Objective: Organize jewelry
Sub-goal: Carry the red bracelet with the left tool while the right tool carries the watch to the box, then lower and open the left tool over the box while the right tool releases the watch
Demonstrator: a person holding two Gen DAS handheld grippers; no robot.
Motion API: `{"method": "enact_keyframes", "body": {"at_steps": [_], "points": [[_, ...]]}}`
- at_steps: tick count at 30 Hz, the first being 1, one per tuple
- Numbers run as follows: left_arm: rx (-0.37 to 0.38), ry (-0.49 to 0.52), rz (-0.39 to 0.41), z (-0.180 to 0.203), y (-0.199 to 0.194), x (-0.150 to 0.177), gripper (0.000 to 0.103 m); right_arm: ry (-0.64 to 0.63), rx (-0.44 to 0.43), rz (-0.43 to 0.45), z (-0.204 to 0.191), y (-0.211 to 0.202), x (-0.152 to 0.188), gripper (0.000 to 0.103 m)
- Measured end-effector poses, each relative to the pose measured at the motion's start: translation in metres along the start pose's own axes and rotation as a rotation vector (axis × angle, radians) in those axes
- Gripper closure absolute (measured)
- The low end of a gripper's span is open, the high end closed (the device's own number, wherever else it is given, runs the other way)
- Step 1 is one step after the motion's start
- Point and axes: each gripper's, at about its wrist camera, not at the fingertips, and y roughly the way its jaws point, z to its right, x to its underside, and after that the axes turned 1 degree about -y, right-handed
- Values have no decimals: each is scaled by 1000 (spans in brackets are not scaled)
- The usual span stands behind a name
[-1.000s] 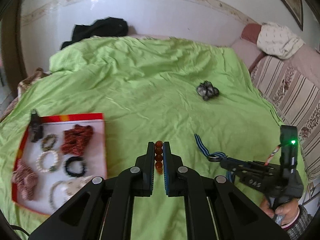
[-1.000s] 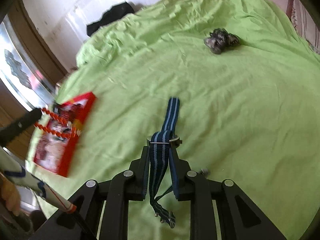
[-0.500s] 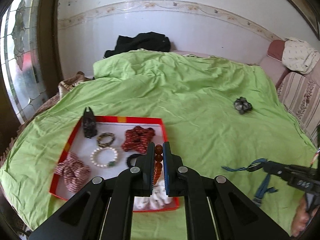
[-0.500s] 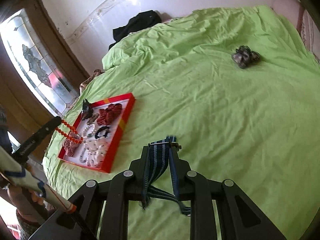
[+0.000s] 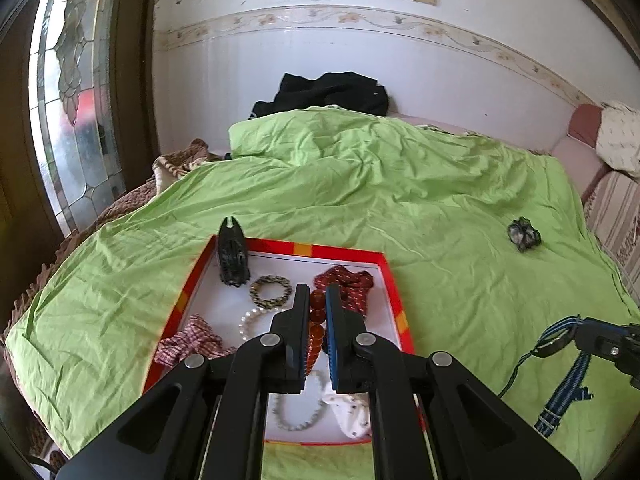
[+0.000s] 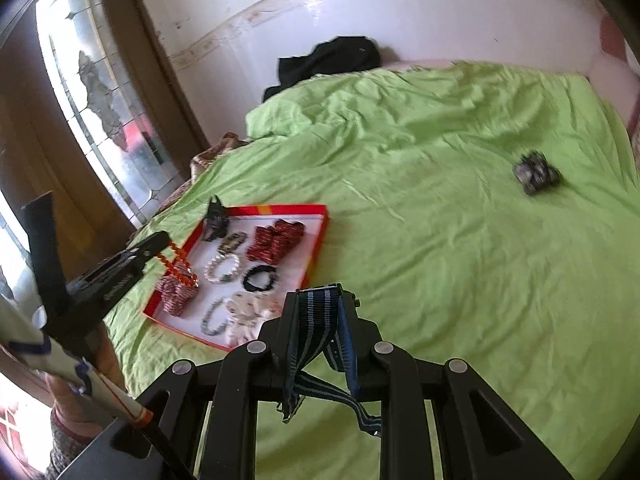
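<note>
Pinching amber bead strand [image 5: 316, 330], left gripper [image 5: 317, 312] above red tray [image 5: 394, 280]

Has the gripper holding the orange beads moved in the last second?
Yes. The left gripper with the orange bead bracelet swung left from bare green bedspread to over the red tray.

Left gripper [image 5: 317, 320] clamped on beads [image 5: 316, 330]; right gripper [image 6: 322, 320] clamped on strap [image 6: 316, 328], both raised.
</note>
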Motion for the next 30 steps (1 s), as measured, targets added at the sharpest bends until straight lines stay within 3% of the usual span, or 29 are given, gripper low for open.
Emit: {"method": "enact_keyframes", "body": {"at_steps": [15, 20, 30], "points": [[17, -74, -40, -41, 42, -23, 96, -146, -49, -7, -80, 30, -35, 83], [54, -121, -70, -56, 64, -28, 96, -176, -70, -25, -97, 47, -40, 83], [47, -117, -79, -65, 90, -31, 96, -200, -105, -75, -113, 82, -40, 82]]}}
